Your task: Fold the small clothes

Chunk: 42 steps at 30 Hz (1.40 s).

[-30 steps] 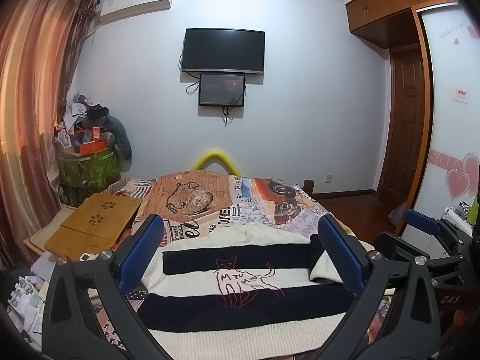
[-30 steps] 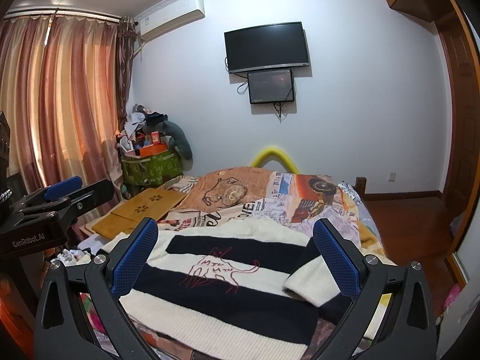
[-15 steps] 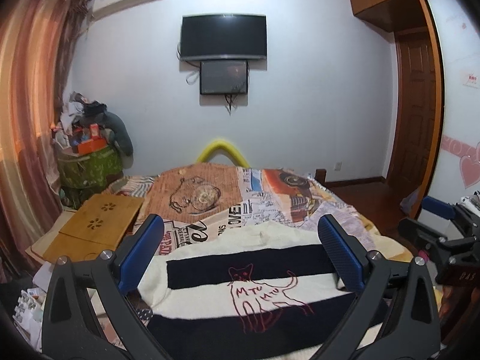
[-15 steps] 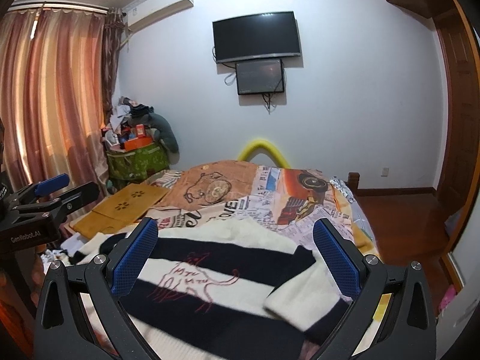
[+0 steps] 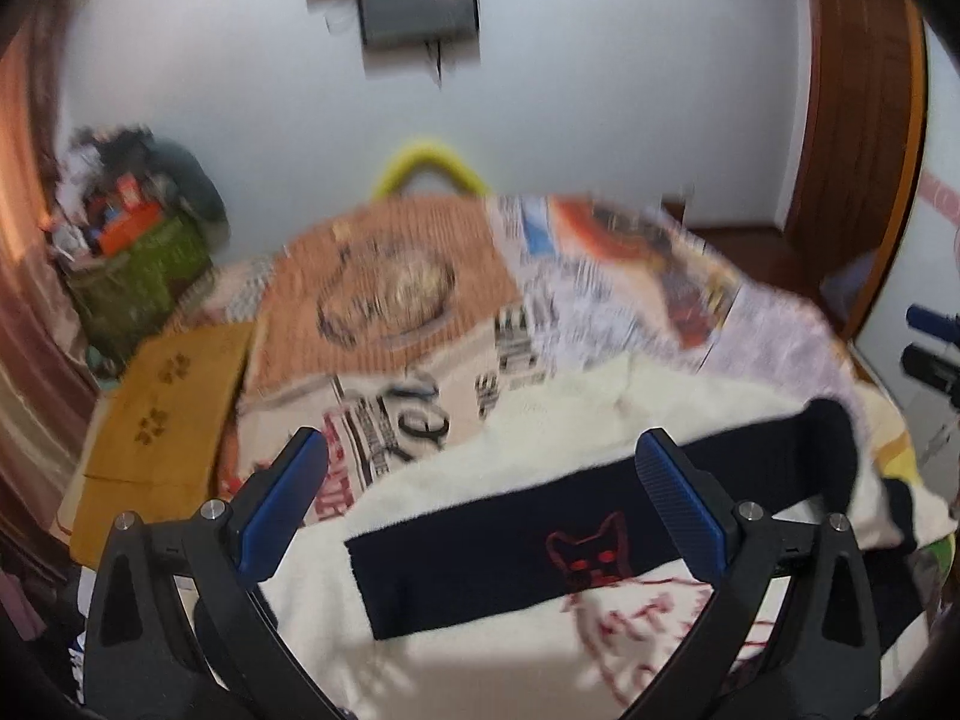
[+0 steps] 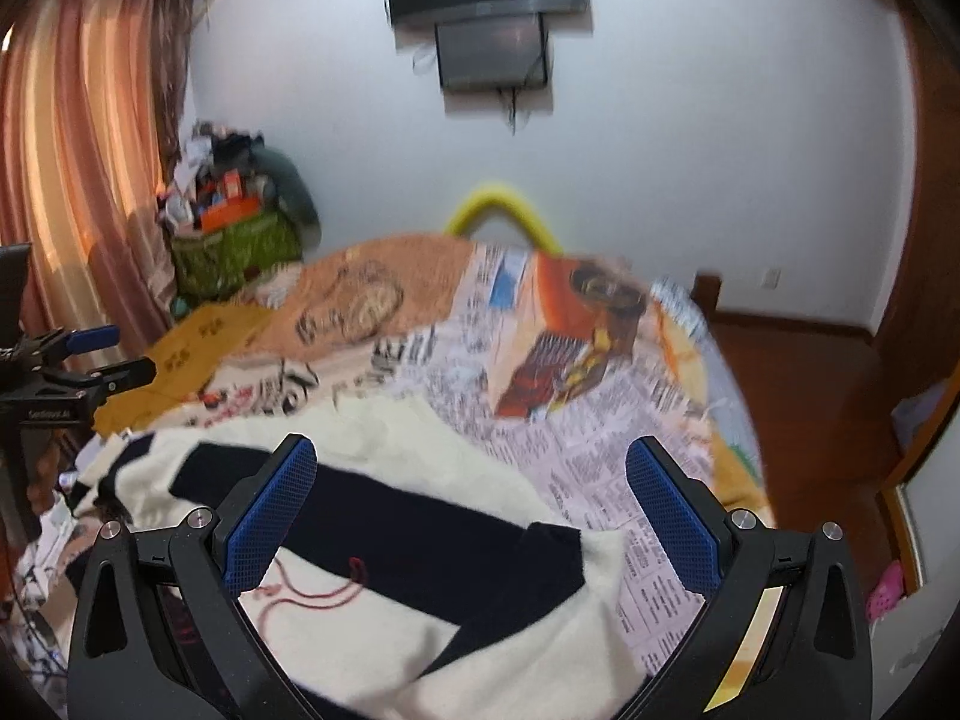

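Note:
A cream sweater with wide navy stripes and a red cat outline (image 5: 480,552) lies flat on the bed, also seen in the right wrist view as the sweater (image 6: 420,552). My left gripper (image 5: 480,504) hovers open just above its upper left part, blue pads wide apart, nothing between them. My right gripper (image 6: 471,507) is open over the sweater's right side, where a sleeve is folded across the body. The right gripper's tips (image 5: 936,342) show at the left view's right edge, and the left gripper (image 6: 90,360) at the right view's left edge.
The bed carries a newspaper-print cover (image 6: 570,396). A wooden lap tray (image 5: 162,408) lies at the bed's left edge, with a green cluttered basket (image 5: 138,276) behind it. A yellow arch (image 6: 504,210) stands at the bed's far end. Curtains (image 6: 78,168) hang left; wooden floor (image 6: 798,396) lies right.
Both grippers have tilted down and moved in closer over the sweater, which now fills more of each view. Both stay open. The sweater has not moved.

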Motion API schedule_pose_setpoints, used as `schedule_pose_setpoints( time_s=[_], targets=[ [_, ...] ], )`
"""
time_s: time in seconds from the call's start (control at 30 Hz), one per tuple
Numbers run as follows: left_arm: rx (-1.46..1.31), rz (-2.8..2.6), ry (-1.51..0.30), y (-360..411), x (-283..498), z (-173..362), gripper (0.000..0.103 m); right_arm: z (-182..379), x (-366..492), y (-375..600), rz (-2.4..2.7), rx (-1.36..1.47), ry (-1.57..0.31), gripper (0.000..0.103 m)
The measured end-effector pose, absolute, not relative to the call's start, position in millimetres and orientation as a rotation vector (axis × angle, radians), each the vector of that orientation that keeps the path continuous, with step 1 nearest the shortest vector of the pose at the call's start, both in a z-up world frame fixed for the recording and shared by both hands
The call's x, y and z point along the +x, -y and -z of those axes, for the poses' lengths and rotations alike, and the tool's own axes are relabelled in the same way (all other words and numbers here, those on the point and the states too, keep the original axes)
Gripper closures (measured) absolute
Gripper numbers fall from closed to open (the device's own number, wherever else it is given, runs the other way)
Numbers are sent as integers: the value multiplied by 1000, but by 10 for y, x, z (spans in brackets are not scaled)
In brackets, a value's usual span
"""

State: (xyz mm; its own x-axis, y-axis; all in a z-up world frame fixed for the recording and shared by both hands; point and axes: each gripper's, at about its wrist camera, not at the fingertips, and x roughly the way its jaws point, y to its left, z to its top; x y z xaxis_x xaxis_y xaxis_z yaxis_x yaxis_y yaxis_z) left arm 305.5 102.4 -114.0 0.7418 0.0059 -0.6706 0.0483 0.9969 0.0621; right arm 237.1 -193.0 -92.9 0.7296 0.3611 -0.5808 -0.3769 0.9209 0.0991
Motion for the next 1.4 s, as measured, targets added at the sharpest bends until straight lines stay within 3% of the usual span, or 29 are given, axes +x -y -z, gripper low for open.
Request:
schedule_pose_setpoints(
  time_s=[0.2, 0.27, 0.37, 0.47, 0.53, 0.6, 0.67, 0.73, 0.77, 0.93, 1.4],
  targets=[
    [65, -13, -965, -1357, 3628, 1881, 0, 1321, 2939, 1935, -470, -50, -847, 3],
    [58, -30, -1028, -1468, 3780, 2130, 0, 1465, 3082, 1908, -485, -75, -912, 8],
    [45, -28, -1102, -1586, 3888, 2360, 1, 1668, 3277, 1896, -511, -88, -998, 22],
    [2, -30, -1149, -1734, 3959, 2540, 13, 1850, 3423, 1874, -524, -107, -1069, 29],
    [-45, -22, -1180, -1787, 3996, 2630, 31, 1951, 3467, 1859, -551, -103, -1097, 39],
    [-84, 11, -1202, -1806, 4002, 2708, 37, 1984, 3448, 1847, -562, -95, -1072, 40],
    [-98, 21, -1175, -1793, 3959, 2708, 42, 1990, 3400, 1845, -570, -84, -1059, 57],
    [-126, 24, -1164, -1774, 3924, 2697, 54, 2008, 3384, 1841, -568, -82, -1062, 88],
    [-128, 22, -1160, -1763, 3909, 2690, 56, 2022, 3383, 1835, -574, -78, -1065, 91],
    [-63, -15, -1166, -1654, 3939, 2616, 98, 1946, 3412, 1818, -566, -109, -1036, 94],
    [64, -44, -1081, -1225, 4592, 2354, 100, 1596, 4049, 2012, -426, -214, -921, 95]
  ],
)
